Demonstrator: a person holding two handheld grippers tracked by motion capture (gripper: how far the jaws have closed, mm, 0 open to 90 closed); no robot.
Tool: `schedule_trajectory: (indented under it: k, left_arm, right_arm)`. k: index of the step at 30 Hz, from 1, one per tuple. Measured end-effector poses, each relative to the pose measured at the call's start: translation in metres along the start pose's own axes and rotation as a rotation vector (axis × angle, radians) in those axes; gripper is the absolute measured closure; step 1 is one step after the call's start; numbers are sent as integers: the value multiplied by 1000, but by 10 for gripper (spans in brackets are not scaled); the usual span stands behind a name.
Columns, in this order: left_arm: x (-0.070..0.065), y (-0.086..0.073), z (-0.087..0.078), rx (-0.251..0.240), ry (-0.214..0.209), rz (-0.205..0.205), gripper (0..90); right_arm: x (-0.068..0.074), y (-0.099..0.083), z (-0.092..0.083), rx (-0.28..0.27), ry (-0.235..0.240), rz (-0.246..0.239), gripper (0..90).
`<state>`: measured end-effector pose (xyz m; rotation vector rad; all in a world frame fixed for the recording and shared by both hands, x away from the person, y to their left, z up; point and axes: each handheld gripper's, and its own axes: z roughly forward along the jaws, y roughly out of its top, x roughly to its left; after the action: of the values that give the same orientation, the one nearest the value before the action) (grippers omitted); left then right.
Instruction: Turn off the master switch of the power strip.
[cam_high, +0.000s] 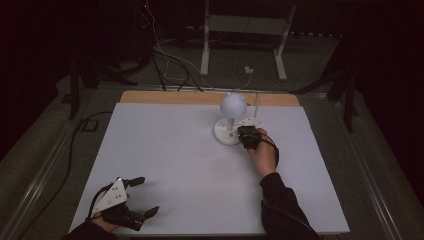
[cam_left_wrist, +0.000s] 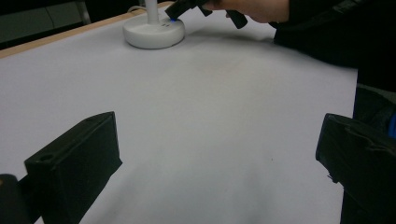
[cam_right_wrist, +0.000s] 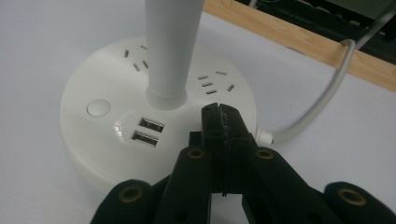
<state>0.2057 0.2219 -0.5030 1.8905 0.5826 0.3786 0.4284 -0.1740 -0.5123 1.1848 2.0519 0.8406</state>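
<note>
A white desk lamp stands at the table's far middle, its round head (cam_high: 233, 103) on a stem (cam_right_wrist: 171, 46) above a disc base (cam_high: 226, 134). The base (cam_right_wrist: 93, 140) carries a round button (cam_right_wrist: 98, 108), two USB ports (cam_right_wrist: 147, 130) and socket slots. My right gripper (cam_high: 248, 137) is shut with nothing in it, and its tips (cam_right_wrist: 219, 111) rest over the base top just right of the stem. My left gripper (cam_high: 148, 196) stays open near the front left corner, jaws wide apart (cam_left_wrist: 217, 135) over bare mat. Far off, the lamp base (cam_left_wrist: 154, 30) shows a small blue light.
The lamp's white cable (cam_right_wrist: 327, 93) runs off the base over the wooden back edge (cam_high: 200, 97). The table is covered by a white mat (cam_high: 175, 160). A white metal stand (cam_high: 245, 30) and several cables lie on the dark floor behind.
</note>
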Motion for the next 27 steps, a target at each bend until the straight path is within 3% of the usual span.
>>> schedule_trajectory:
  k: [4,5,7,9,17,20,22,23,24,25,26,27]
  left_arm:
    - [0,0,-1,0,4,1,3]
    - [0,0,0,0,3,-2,3]
    - [1,0,0,-3,3,-1,3]
    - [1,0,0,1,4,-1,3]
    - [1,0,-1,0,4,2,3]
    - [1,0,-1,-4,4,1,3]
    - [1,0,-1,-3,6,0,3]
    - [1,0,-1,-6,4,-1,3]
    - [1,0,-1,-7,5,-1,3]
    - [1,0,-1,-7,5,-1,3]
    - [1,0,-1,-7,5,1,3]
    - [1,0,-1,-5,5,2,3]
  right_arm:
    - [-1,1,-1,6,3,6,900]
    - [-5,5,-2,5,34,40,900]
    - [-6,8,-3,33,26,58,900]
    - [-6,11,-9,-10,35,72,893]
    - [-7,16,-20,-47,76,92,828]
    - [-6,16,-22,-46,90,107,759]
    - [-5,15,-23,-55,91,115,638]
    - [-5,14,-25,-61,101,120,520]
    - [-5,14,-25,-61,101,120,520]
    - [-5,14,-27,-76,119,132,422]
    - [-5,14,-27,-76,119,132,422]
    - [-5,13,-28,-86,132,141,364]
